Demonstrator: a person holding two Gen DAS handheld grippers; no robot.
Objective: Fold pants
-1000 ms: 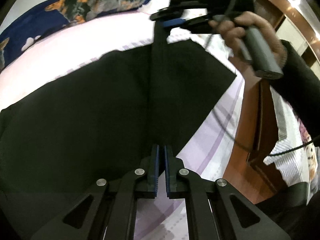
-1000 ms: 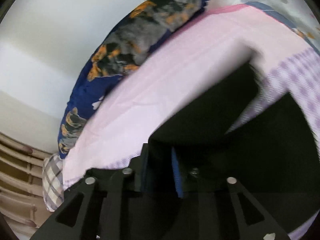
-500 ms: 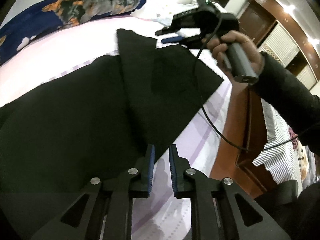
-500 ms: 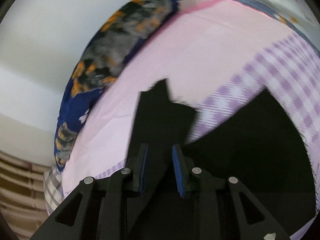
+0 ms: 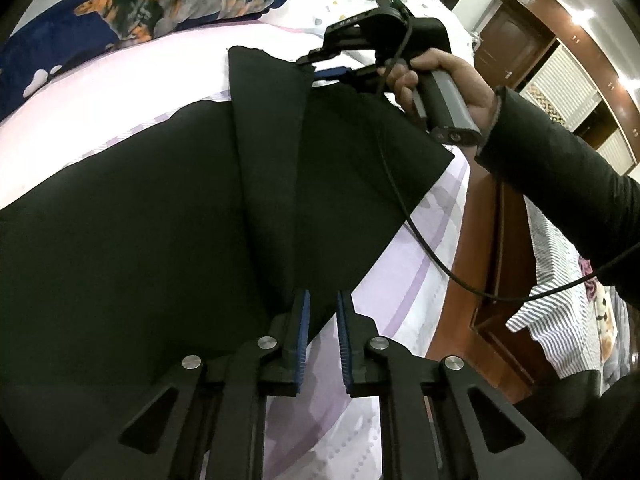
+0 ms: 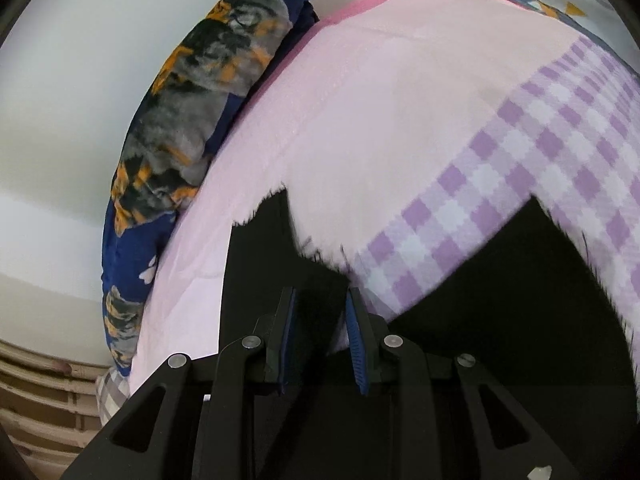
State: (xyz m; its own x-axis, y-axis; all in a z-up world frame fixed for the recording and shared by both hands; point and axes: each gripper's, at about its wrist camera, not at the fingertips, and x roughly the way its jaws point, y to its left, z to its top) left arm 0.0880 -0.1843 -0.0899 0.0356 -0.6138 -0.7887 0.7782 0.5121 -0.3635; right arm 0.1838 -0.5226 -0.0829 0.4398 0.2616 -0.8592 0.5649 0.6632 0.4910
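Blanket: in my left wrist view, the rolled navy blanket (image 5: pixel 140 12) with orange and grey print sits at the upper left of the frame, along the far edge of the bed.
Bed: the pink sheet (image 5: pixel 100 92) runs under everything; a purple checked band shows at the right of my right wrist view.
Pants: the black pants (image 5: pixel 140 240) lie spread on the bed and fill the left and middle of my left wrist view. The long axis runs from the lower left of the frame up toward the upper right, where the cut end lies near the bed's edge.
Fold: one narrow panel is lifted off the flat cloth; it rises from just beside my left tool at the bottom centre to a corner at the upper middle of the frame.
Left tool: my left tool (image 5: pixel 322 332) sits at the bottom centre, its jaws closing with a small gap. The pants' edge lies by the left pad, but the pads do not press on it, so it is released.
Right tool: in my left wrist view, my right tool (image 5: pixel 336 68) is at the upper middle right, held in a hand (image 5: pixel 440 84) with a dark sleeve. Its pads are clenched on a bunched corner of the pants, seen between the blue pads in my right wrist view.
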